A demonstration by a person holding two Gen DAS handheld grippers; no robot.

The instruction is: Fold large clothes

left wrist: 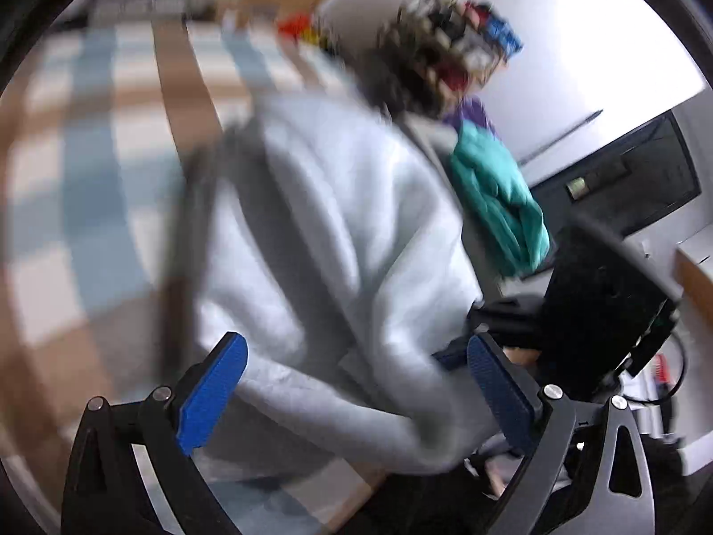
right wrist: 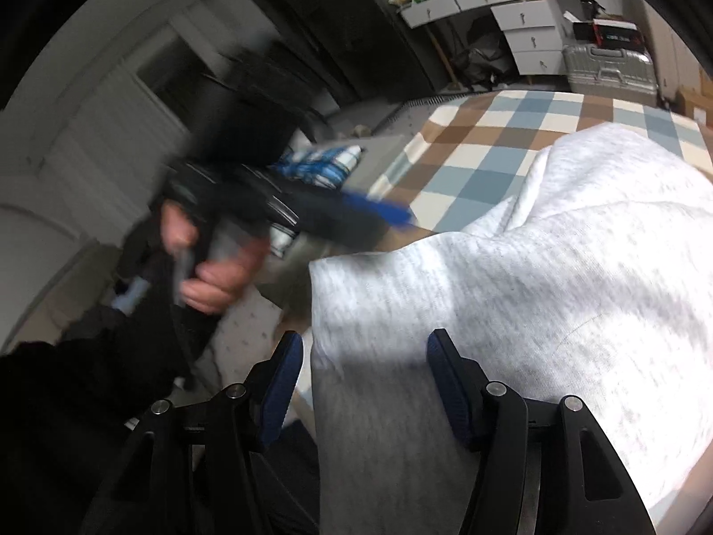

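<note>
Your grey sweatshirt (right wrist: pixel 534 290) looked like soft, matt heathered fleece, and the checked bed cover (right wrist: pixel 481 151) was flat woven cloth. Right claw (right wrist: pixel 365 383) had ribbed blue pads (right wrist: pixel 450 392) on matt black plastic.

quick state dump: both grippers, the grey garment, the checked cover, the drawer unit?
left gripper: open, grey fabric between the pads
right gripper: open, garment edge between the pads
grey garment: rumpled, not yet folded flat
checked cover: spread out, partly under the garment
white drawer unit: drawers closed
</note>
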